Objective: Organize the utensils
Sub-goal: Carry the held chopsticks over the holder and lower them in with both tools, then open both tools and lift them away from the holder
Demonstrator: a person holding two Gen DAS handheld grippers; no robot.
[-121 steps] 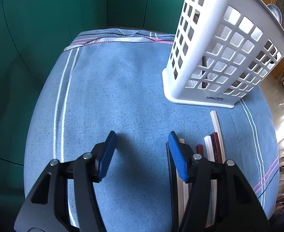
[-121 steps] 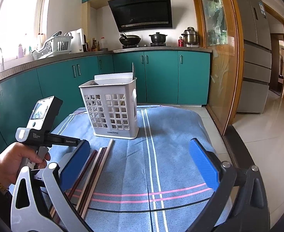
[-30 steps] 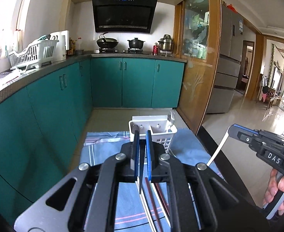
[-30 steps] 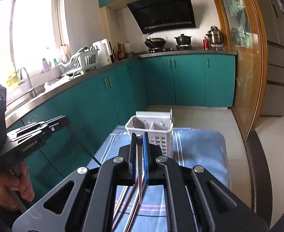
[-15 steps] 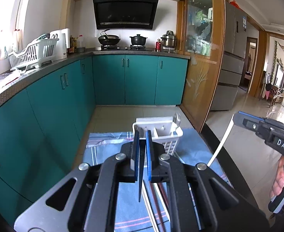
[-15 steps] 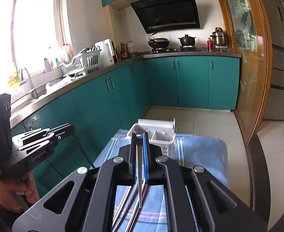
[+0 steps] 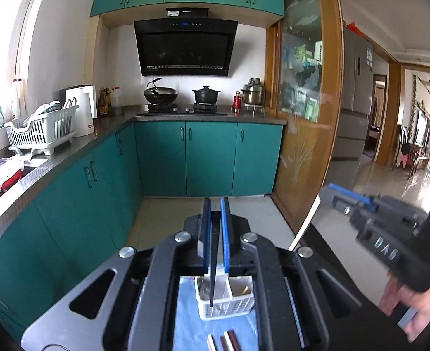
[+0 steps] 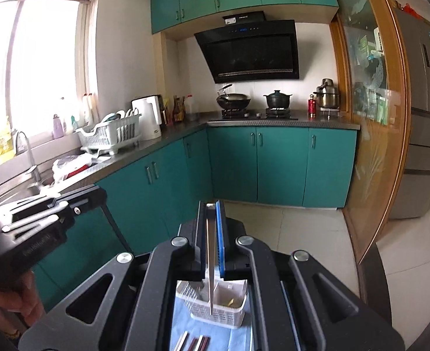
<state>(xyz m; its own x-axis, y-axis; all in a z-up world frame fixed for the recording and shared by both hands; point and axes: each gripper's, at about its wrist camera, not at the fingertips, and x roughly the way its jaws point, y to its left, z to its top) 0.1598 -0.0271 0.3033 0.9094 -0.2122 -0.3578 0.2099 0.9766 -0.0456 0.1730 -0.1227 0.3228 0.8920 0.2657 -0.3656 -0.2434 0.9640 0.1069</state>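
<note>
Each gripper, left [image 7: 215, 234] and right [image 8: 213, 239], has its fingers clenched on a chopstick hanging tip-down above the white basket [image 7: 226, 307]; next, lowering each into a compartment.

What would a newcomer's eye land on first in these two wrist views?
Each gripper clamps one chopstick: the left gripper a dark chopstick, the right gripper a pale chopstick, both hanging over the white basket below. More loose chopsticks lie on the blue cloth.
</note>
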